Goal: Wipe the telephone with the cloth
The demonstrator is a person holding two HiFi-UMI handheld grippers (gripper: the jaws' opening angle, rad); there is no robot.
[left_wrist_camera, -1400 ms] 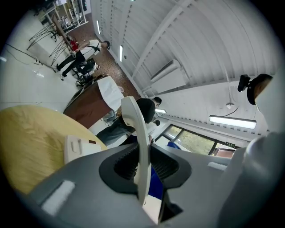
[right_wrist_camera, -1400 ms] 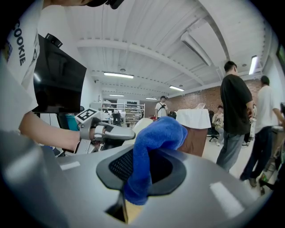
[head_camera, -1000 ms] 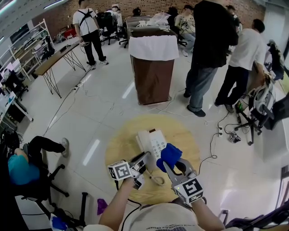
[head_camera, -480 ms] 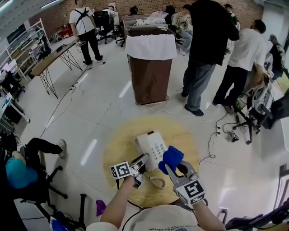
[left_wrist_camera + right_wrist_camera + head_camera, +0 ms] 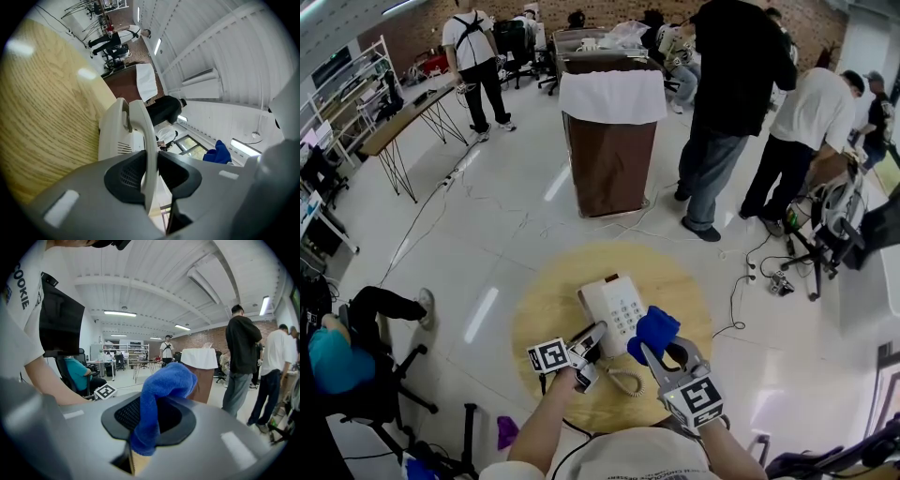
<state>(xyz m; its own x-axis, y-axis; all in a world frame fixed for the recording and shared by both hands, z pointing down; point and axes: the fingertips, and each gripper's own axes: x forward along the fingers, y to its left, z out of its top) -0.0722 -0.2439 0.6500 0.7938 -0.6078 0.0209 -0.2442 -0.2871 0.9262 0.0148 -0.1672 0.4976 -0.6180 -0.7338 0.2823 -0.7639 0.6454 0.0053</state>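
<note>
A white telephone [image 5: 614,305] lies on the round wooden table [image 5: 548,300]. My left gripper [image 5: 592,335] is shut on its white handset [image 5: 143,136], held edge-on just off the phone's near left side, with the phone's base [image 5: 112,138] right behind it. The coiled cord [image 5: 625,380] loops below on the table. My right gripper [image 5: 651,349] is shut on a bunched blue cloth [image 5: 654,328], which hovers at the phone's near right corner by the keypad. In the right gripper view the blue cloth [image 5: 161,385] sticks up from between the jaws.
A brown pedestal with a white cover [image 5: 609,141] stands on the floor beyond the table. Several people stand at the back right [image 5: 736,103]. A seated person in teal [image 5: 337,347] is at the left. Cables [image 5: 741,300] trail on the floor to the right.
The head view has drifted slightly. Both grippers keep their holds and stay almost where they were beside the phone.
</note>
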